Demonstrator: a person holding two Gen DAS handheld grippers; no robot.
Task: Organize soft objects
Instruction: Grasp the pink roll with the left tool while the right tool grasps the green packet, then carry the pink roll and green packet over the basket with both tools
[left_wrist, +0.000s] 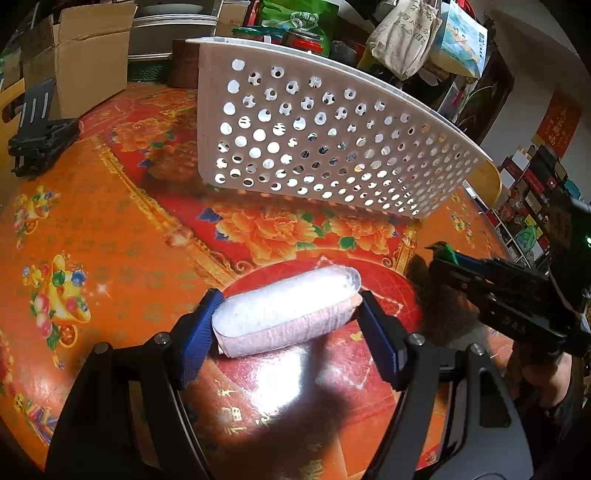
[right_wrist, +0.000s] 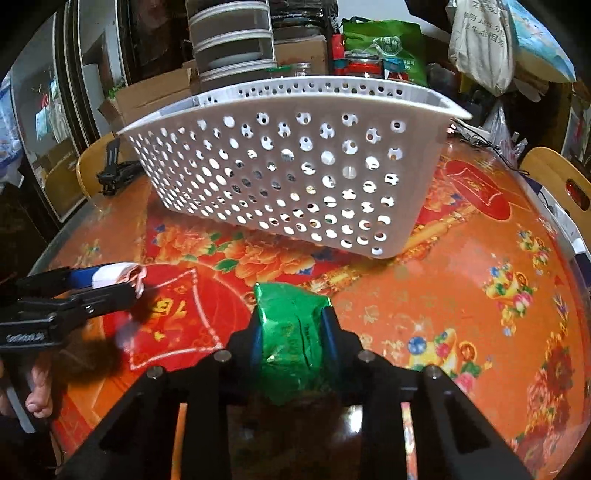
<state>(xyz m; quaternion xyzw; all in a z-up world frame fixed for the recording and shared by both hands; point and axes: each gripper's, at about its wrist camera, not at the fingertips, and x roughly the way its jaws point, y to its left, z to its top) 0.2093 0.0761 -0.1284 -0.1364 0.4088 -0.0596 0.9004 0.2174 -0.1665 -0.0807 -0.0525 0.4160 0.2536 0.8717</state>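
We see the left gripper (left_wrist: 286, 328) clamped on a rolled pink-and-white cloth (left_wrist: 284, 312) above the red-and-orange tablecloth (left_wrist: 110, 229). The right gripper (right_wrist: 293, 325) squeezes a crinkled green packet (right_wrist: 291, 332) (shiny foil, by its look) between its blue pads. A white perforated basket (right_wrist: 295, 177) stands just beyond both.

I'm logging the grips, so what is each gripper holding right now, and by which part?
Left gripper: pink-and-white rolled cloth, clamped at its two ends. Right gripper: green packet, pinched across its sides.
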